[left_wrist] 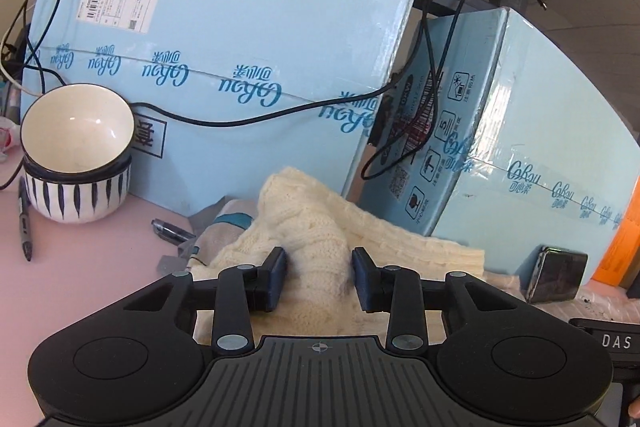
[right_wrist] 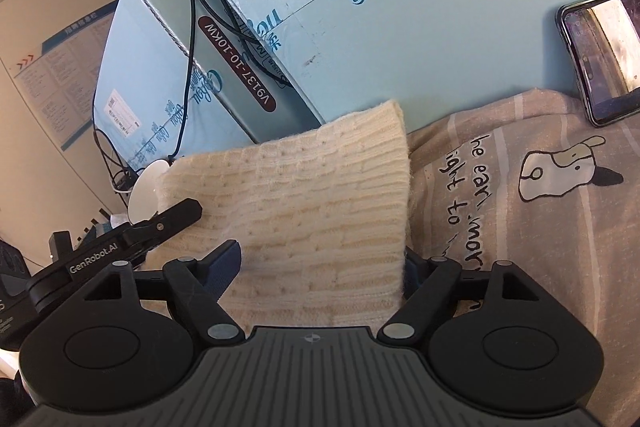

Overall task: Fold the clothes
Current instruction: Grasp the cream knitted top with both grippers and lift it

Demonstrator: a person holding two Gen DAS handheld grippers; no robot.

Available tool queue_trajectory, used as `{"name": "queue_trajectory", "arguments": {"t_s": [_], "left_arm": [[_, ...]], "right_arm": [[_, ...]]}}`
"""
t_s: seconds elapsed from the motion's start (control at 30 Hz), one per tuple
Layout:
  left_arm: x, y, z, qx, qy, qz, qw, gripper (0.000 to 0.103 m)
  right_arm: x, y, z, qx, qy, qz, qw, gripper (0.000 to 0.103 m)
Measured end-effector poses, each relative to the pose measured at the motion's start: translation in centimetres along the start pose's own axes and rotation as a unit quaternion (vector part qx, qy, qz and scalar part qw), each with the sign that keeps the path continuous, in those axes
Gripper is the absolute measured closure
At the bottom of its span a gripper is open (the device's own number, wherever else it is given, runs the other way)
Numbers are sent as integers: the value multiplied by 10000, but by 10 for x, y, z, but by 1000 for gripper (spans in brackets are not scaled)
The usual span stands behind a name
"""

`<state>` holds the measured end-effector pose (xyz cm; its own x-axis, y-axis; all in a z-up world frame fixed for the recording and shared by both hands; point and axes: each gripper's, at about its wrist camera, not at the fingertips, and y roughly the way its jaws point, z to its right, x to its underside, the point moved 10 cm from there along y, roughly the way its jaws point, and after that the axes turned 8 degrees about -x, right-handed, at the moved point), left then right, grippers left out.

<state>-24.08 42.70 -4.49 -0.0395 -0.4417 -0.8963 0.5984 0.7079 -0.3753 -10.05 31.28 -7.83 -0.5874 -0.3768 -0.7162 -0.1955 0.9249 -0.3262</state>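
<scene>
On the pink bench [left_wrist: 80, 267], your left tongs [left_wrist: 319, 277] straddle a raised roll of the cream cable-knit sweater [left_wrist: 316, 227], jaws spread with a pad on each flank of the roll and no squeeze showing. The sweater lies bunched against the pale blue cartons [left_wrist: 240, 47], partly over a grey-and-teal garment [left_wrist: 224, 223]. Stacked striped bowls [left_wrist: 76, 155] and two pens sit clear to the left; a small dark case [left_wrist: 558, 273] leans on the carton to the right.

Your right tongs [right_wrist: 320, 267] bracket a flat panel of the same sweater [right_wrist: 312, 195], jaws wide; whether the right pad touches the knit you cannot tell, since the panel's edge hides it. Beside it lies a beige printed cloth [right_wrist: 520, 227], with a phone [right_wrist: 600, 59] propped against the carton beyond.

The step in hand looks like taking hold for a fold, with the sweater only partly flattened. Next, you likely need both tongs to pinch the knit firmly, then lift together and carry the layer over evenly, keeping it from dragging the garment beneath or snagging the loose black cables [left_wrist: 240, 119].
</scene>
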Motion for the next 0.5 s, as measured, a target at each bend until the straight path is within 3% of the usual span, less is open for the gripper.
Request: {"name": "queue_trajectory", "arguments": {"t_s": [0.1,0.13,0.23,0.3,0.5], "left_arm": [[1,2,5,-211,204,76,9995,64],[1,2,8,-336,343,128,9988,72],[0,-9,20,-408,686,368,9961,83],[-4,-24,30,-372,891,633,9933,84],[-24,-86,61,-514,1467,1976,9679,85]], "right_arm": [[0,3,-2,-1,-73,-24,10000,22],[0,4,-3,34,-121,-24,9999,25],[1,5,-7,159,-279,26,9995,49],[-1,2,-11,169,-434,138,9988,56],[-12,-23,-40,21,-1120,697,9913,79]]}}
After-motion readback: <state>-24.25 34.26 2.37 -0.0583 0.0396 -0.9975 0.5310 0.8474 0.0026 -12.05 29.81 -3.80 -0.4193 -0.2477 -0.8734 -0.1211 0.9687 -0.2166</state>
